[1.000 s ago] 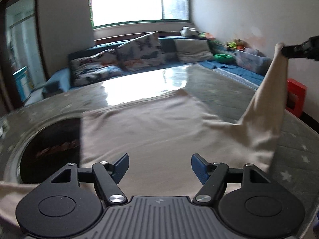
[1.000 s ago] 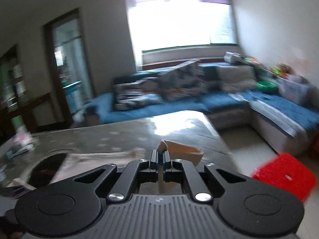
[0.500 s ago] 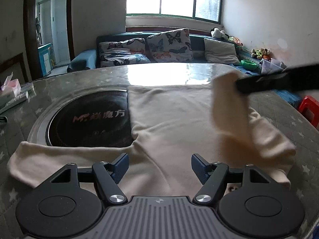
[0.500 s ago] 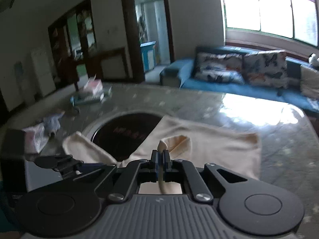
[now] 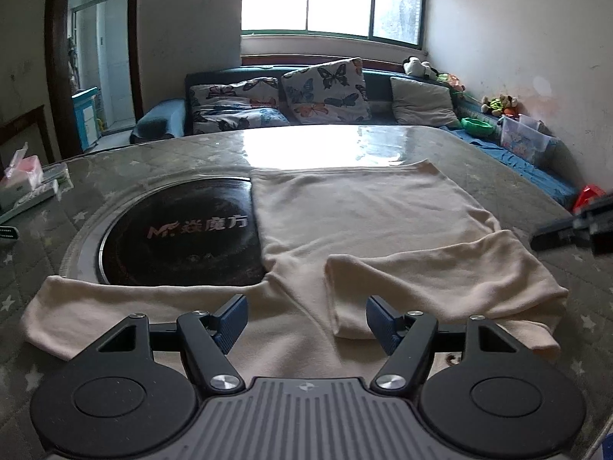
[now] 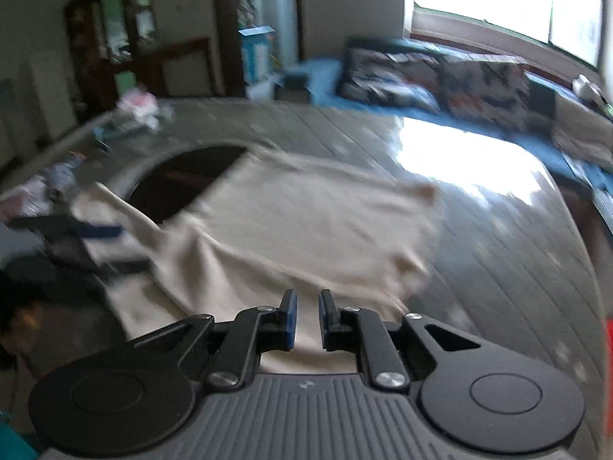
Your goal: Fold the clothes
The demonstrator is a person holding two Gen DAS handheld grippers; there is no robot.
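Left claw (image 5: 305,320) is wide open, hanging low over the near edge of the cream shirt (image 5: 356,211), blue pads (image 5: 233,316) well apart with nothing between them. Right claw (image 6: 305,320) is open too, just a narrower gap, empty, hovering over the shirt's near edge in its own view, which is pretty smeared with blur so fine detail is hard to tell. The shirt lies flat on the counter (image 5: 517,176), body stretching away toward the window. Its right sleeve (image 5: 440,280) is folded across the lower body, cuff end lying just in front of the left claw's right finger. The left sleeve (image 5: 126,306) is spread out sideways along the near rim of the round black cooktop (image 5: 180,237) set into the counter, and the shirt's left edge overlaps that disc a bit. From the left view, the right claw (image 5: 574,230) shows as a dark shape off the shirt's right side, above the counter.
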